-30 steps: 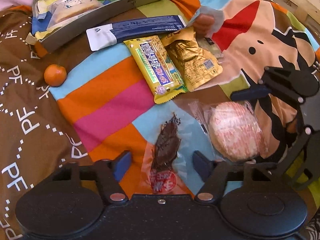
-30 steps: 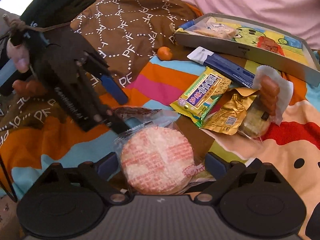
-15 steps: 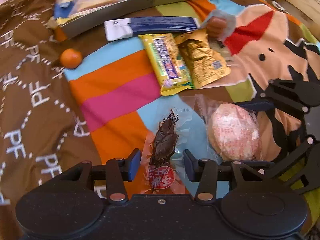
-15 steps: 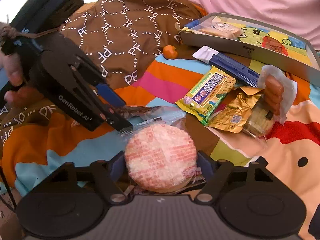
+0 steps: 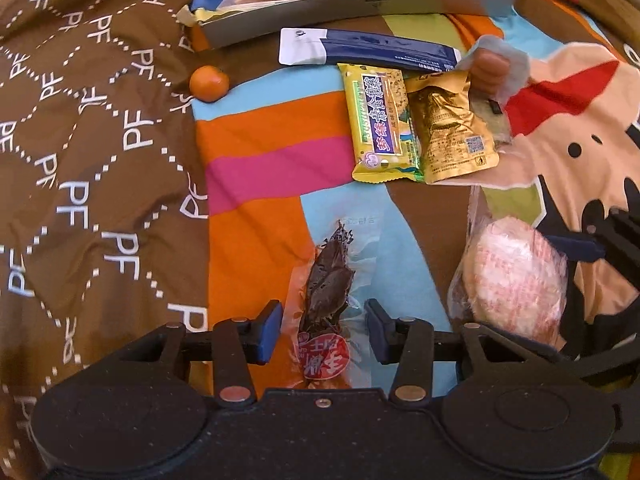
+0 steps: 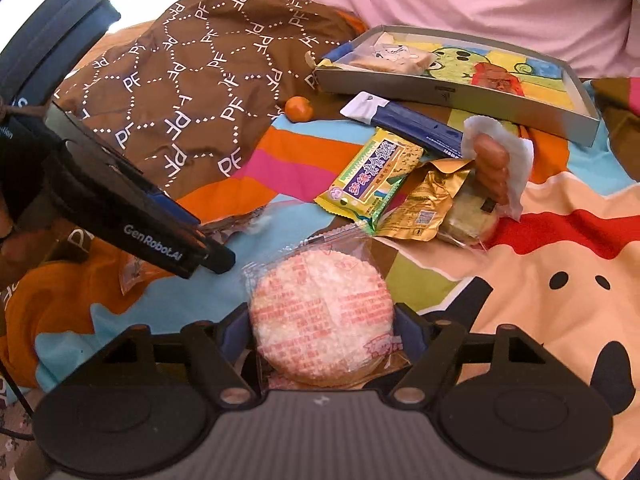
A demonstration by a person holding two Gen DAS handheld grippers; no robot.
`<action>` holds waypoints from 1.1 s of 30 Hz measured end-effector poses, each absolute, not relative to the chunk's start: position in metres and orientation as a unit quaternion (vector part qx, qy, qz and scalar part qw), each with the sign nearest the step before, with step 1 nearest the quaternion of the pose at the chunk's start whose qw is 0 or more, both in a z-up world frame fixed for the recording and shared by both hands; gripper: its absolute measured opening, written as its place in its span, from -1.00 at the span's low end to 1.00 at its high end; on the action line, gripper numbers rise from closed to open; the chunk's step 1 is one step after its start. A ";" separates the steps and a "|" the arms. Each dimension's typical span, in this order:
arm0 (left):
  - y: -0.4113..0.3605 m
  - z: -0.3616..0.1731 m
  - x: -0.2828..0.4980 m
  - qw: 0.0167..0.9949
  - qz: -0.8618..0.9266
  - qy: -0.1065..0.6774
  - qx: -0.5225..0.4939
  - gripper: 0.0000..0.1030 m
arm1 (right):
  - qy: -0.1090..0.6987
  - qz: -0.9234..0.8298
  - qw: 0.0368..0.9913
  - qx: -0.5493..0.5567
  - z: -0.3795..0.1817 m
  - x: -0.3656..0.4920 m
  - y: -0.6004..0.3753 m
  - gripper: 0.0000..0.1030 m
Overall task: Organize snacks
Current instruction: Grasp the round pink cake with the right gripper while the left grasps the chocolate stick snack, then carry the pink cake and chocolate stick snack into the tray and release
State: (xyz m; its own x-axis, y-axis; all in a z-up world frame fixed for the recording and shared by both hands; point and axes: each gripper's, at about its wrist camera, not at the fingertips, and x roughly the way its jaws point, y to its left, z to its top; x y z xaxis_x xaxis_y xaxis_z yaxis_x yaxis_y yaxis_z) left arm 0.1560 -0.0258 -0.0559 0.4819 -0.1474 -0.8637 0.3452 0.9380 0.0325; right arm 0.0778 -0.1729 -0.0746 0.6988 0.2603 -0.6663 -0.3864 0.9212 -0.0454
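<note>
The rice cracker [image 6: 322, 316], round and sealed in clear wrap, is clamped between the two fingers of the right gripper [image 6: 323, 336], whose pads press its left and right edges; it sits right at the gripper's mouth, over the bedcover [image 6: 560, 248]. From the left wrist view the same cracker [image 5: 516, 280] is seen to the right of the left gripper [image 5: 323, 330], apart from it.

The dark dried snack [image 5: 330, 280] in its clear packet lies directly between the fingers of the left gripper, running forward from them. The jaws are spread to either side of the packet with a gap visible at each pad, so nothing is gripped.

Further ahead of both grippers a yellow bar [image 5: 380, 124] and a gold packet [image 5: 452, 132] are laid side by side, touching. Just beyond them a long blue packet [image 5: 368, 50] is placed crosswise, and a wrapped sausage [image 5: 490, 68] rests at the gold packet's far right. A small orange [image 5: 209, 83] is seen ahead to the left. Beyond all of these stands a shallow tray [image 6: 440, 92] with packets inside.
</note>
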 end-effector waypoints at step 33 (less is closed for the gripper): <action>-0.024 -0.032 0.122 0.918 -0.129 0.374 0.013 -0.12 | 0.281 0.118 0.950 -0.065 -0.054 0.061 -0.191 0.51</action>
State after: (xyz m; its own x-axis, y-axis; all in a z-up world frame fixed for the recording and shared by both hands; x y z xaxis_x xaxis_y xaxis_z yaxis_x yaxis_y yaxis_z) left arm 0.1219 -0.0237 -0.0316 0.6874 -0.2280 -0.6896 0.2470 0.9662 -0.0732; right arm 0.0610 -0.1907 -0.0538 0.8147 0.1868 -0.5490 -0.2601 0.9638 -0.0581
